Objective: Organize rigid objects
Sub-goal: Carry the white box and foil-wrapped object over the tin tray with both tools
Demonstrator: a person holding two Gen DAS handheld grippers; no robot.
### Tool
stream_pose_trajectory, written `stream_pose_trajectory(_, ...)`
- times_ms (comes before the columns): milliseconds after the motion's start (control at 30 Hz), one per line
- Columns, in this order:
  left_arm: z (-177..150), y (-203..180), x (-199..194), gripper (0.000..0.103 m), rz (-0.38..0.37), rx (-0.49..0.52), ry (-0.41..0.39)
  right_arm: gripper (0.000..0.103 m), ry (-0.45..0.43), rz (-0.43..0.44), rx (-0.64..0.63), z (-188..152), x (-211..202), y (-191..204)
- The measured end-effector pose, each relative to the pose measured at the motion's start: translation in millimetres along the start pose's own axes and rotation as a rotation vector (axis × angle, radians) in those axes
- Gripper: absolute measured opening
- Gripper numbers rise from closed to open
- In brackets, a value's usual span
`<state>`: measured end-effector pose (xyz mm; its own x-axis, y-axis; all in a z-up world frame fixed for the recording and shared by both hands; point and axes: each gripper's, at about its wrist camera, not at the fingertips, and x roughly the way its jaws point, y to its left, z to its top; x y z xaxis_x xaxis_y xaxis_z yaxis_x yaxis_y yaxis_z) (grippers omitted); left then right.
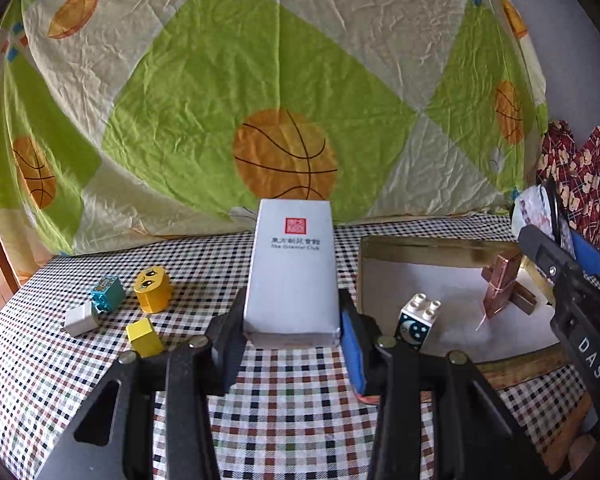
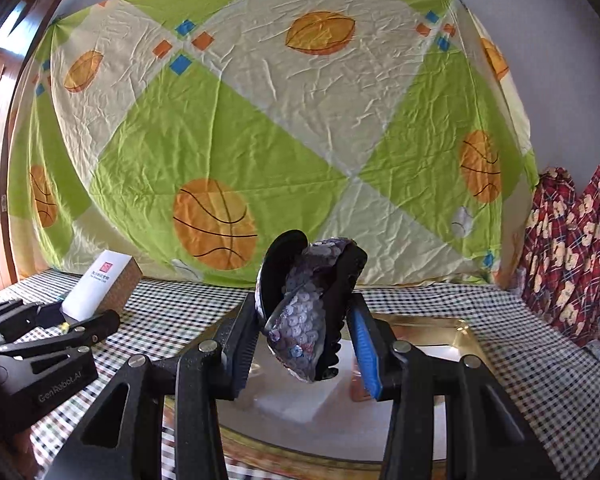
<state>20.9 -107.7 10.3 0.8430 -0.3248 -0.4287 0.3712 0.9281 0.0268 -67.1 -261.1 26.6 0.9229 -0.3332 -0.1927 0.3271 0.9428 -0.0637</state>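
Two close wrist views facing bedsheet backdrop, sharing gold tray

My left gripper: matte black linkage arms w/ triangular cutouts, silver round pivot pins, one finger padded blue, other ribbed black. Right gripper same build: black frame, silver pins, blue pad one side, ribbed black pad opp. White lettering on the housings: "GenRobot.AI", "DAS".

Basketball-print sheet backdrop, checked tablecloth, white wall
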Motion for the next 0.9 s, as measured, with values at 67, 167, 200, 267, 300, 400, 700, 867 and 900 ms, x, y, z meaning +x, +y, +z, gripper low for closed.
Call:
stream_pose_trajectory(67,1.5,-7.5,0.3,0.041,-0.011,0.005,-0.001,0.046,-0.003,-0.016,-0.007,-0.5,-0.7,-8.5)
stream_pose_trajectory(167,2.8,-18.3,1.4,0.041,-0.023,0.017,0.0,0.046,-0.009,-0.047,-0.016,-1.0,-2.4,-21.8)
stream_pose_trajectory(200,3.1,-22.1,1.6,0.041,-0.026,0.021,-0.001,0.046,-0.009,-0.055,-0.017,-1.4,-2.7,-26.6)
stream_pose_trajectory(267,3.8,-29.0,2.4,0.041,-0.033,0.026,-0.002,0.046,-0.007,-0.071,-0.014,-2.2,-3.1,-36.9)
stream_pose_trajectory(300,4.2,-31.6,2.7,0.041,-0.038,0.028,-0.001,0.046,-0.007,-0.076,-0.013,-2.2,-3.0,-40.1)
stream_pose_trajectory(400,5.8,-41.4,4.5,0.041,-0.047,0.037,-0.001,0.046,-0.01,-0.094,-0.013,-2.6,-4.0,-52.4)
stream_pose_trajectory(700,8.0,-73.2,11.0,0.041,-0.091,0.078,-0.001,0.046,-0.01,-0.175,0.004,-4.1,-4.2,-91.7)
stream_pose_trajectory(867,7.4,-96.0,18.9,0.041,-0.118,0.107,0.012,0.046,0.01,-0.19,0.036,-4.4,0.7,-106.2)
stream_pose_trajectory(900,6.9,-101.2,20.0,0.041,-0.124,0.116,0.013,0.046,0.017,-0.186,0.038,-4.9,2.2,-106.1)
